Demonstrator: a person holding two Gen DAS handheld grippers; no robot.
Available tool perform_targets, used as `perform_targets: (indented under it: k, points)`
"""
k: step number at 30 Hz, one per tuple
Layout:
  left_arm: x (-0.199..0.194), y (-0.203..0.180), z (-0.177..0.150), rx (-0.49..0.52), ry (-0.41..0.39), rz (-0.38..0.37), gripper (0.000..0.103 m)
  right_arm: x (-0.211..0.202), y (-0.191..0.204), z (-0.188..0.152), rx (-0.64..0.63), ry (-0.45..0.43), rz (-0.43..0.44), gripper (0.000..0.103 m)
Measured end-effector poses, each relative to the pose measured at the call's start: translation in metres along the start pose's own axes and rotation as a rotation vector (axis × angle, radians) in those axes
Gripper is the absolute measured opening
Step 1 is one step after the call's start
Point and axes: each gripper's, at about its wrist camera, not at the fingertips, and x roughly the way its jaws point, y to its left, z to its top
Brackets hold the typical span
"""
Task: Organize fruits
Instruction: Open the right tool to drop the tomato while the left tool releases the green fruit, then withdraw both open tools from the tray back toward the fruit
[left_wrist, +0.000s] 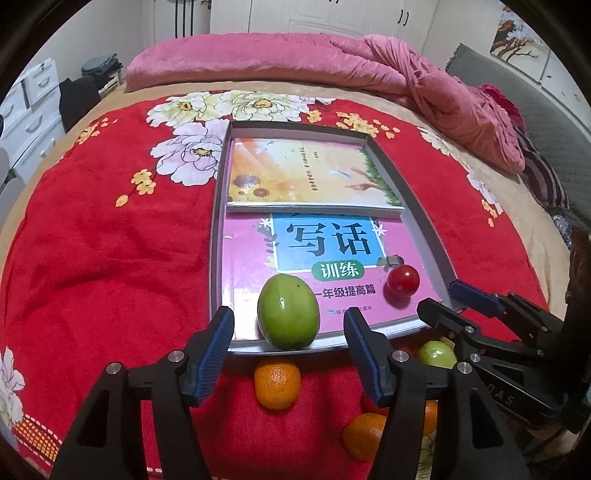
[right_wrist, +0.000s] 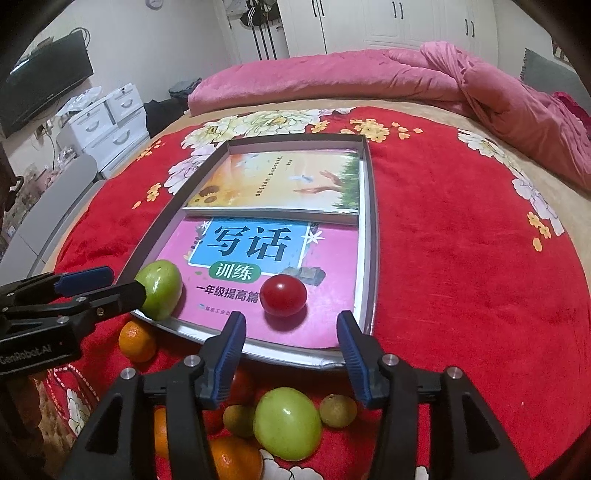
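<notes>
Red floral bedding (left_wrist: 110, 258) fills both my views, with a shallow tray (left_wrist: 218, 236) lying on it, books inside. My left gripper (left_wrist: 288, 328) has its jaws spread either side of a green fruit (left_wrist: 288, 312) at the tray's near edge, pads apart from it, I think. My right gripper (right_wrist: 291, 325) stands spread too, a red tomato (right_wrist: 283, 294) just beyond it on the pink book (right_wrist: 332, 295). Oranges (left_wrist: 277, 382) and more green fruit (right_wrist: 287, 422) lie on the bedding, near the tray.
</notes>
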Motion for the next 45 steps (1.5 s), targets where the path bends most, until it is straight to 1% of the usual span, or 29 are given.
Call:
perform_targets:
  k: [1, 2, 4, 7, 8, 9, 10, 15, 18, 29, 32, 38, 45]
  points:
    - [-0.001, 0.0, 0.0, -0.001, -0.002, -0.001, 0.066, -0.001, -0.001, 0.0, 0.003, -0.001, 0.0, 0.052]
    - [-0.002, 0.001, 0.0, -0.002, -0.004, -0.002, 0.068, -0.002, -0.002, -0.001, 0.009, -0.002, 0.002, 0.056]
    - [-0.005, 0.0, 0.0, -0.002, -0.01, -0.003, 0.068, -0.004, -0.003, -0.001, 0.019, -0.007, 0.005, 0.06]
    - [-0.008, 0.0, 0.0, 0.0, -0.015, 0.0, 0.069, -0.007, -0.005, -0.002, 0.028, -0.02, 0.006, 0.061]
    - [-0.008, 0.0, 0.0, 0.0, -0.016, 0.0, 0.074, -0.008, -0.005, -0.002, 0.03, -0.021, 0.001, 0.063]
    - [-0.009, 0.001, 0.0, -0.002, -0.02, 0.0, 0.076, -0.009, -0.005, -0.002, 0.03, -0.024, -0.003, 0.069]
    - [-0.011, 0.001, 0.0, -0.004, -0.025, 0.0, 0.076, -0.01, -0.005, -0.001, 0.031, -0.029, -0.005, 0.073]
    - [-0.015, 0.0, 0.0, 0.003, -0.032, 0.001, 0.078, -0.019, -0.004, 0.0, 0.02, -0.062, -0.016, 0.075]
    - [-0.019, 0.0, 0.0, 0.002, -0.04, 0.006, 0.079, -0.024, -0.003, 0.001, 0.017, -0.079, -0.016, 0.08]
    - [-0.033, 0.004, -0.001, -0.011, -0.057, 0.023, 0.08, -0.044, -0.007, 0.0, 0.017, -0.115, -0.036, 0.082]
    - [-0.039, 0.007, -0.001, -0.022, -0.066, 0.022, 0.08, -0.051, -0.009, -0.001, 0.02, -0.129, -0.044, 0.085]
    - [-0.048, 0.012, 0.0, -0.041, -0.083, 0.022, 0.08, -0.067, -0.011, -0.001, 0.017, -0.164, -0.049, 0.087]
    - [-0.058, 0.01, -0.007, -0.015, -0.079, -0.008, 0.08, -0.075, -0.014, -0.004, 0.027, -0.17, -0.043, 0.088]
